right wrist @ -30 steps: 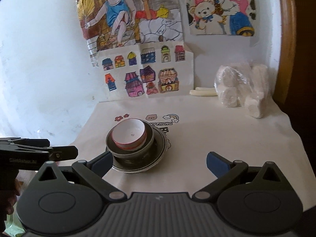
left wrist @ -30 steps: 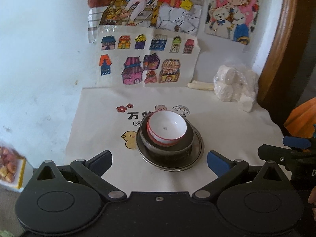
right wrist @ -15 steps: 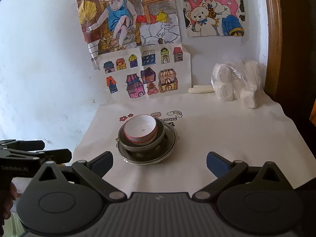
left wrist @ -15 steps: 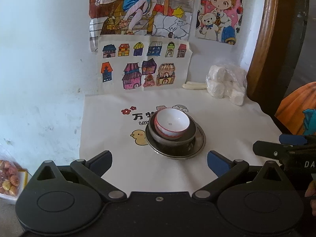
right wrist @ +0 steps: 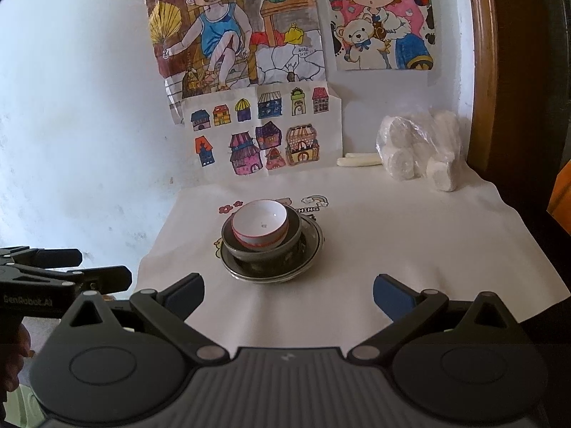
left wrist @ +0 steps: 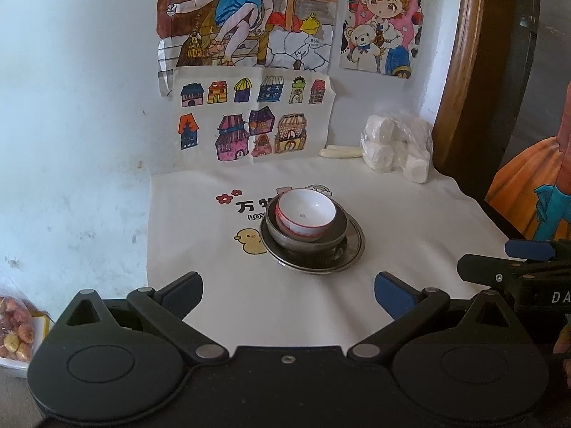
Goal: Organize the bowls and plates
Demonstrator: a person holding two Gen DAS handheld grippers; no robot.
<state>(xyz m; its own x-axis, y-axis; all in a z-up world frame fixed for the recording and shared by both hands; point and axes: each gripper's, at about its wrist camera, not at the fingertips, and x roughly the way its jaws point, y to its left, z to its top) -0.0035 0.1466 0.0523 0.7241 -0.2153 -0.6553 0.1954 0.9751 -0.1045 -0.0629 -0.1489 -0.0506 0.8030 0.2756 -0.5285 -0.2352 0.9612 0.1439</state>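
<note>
White cloth (left wrist: 410, 235), stacked bowls (left wrist: 307, 215) ahead of left hand-held gripper (left wrist: 288, 287) (empty, spread)

Two bowls (left wrist: 306, 214), one plate (left wrist: 351, 246), three wall drawings (left wrist: 249, 121), one bag (left wrist: 396, 148).

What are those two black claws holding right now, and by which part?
Nothing is held. The left gripper and right gripper both stand open with only cloth between their fingers, short of the white bowl stacked in the metal bowl on the plate.
</note>
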